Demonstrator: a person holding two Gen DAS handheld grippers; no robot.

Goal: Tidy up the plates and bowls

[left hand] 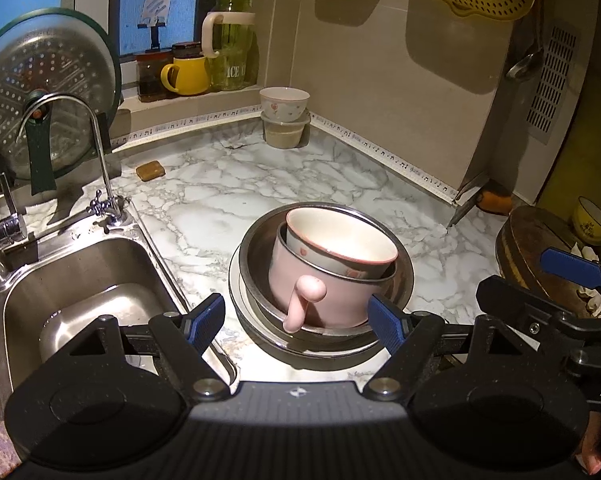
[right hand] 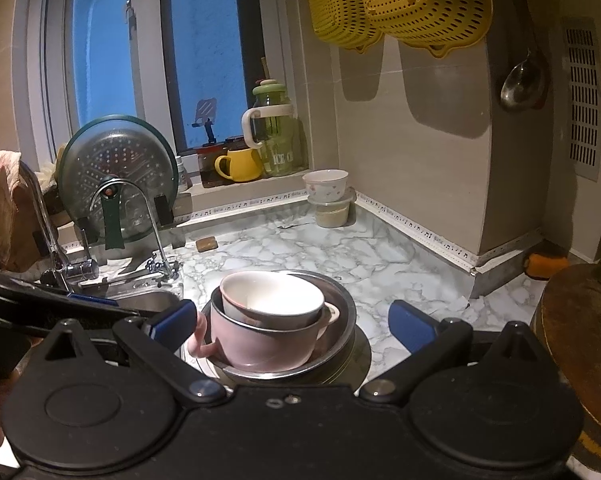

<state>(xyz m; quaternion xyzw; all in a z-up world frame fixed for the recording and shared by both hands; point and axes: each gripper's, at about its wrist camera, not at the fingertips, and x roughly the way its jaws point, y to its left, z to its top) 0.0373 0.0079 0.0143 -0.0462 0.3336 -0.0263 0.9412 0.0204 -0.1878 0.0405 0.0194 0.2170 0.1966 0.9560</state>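
Nested stack on marble counter (left hand: 204,200), at 3 o'clock of sink (left hand: 80,264): floral bowl (left hand: 340,240) inside pink handled bowl (left hand: 312,296), inside steel bowl (left hand: 404,276), atop plate (left hand: 236,280). Left gripper (left hand: 300,320) and right gripper (right hand: 292,324) both spread wide, empty, flanking stack. Best gripped low, lifted level.

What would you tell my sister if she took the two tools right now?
Left tool: open, empty, just short of the stack.
Right tool: open wide, empty, facing the stack too.
Stack on the marble counter: white bowl tilted inside pink handled cup, inside steel bowl, on steel plate.
Done: these are nested.
Left: flowered bowl sits on a tub in the back corner; yellow bowl at far right.
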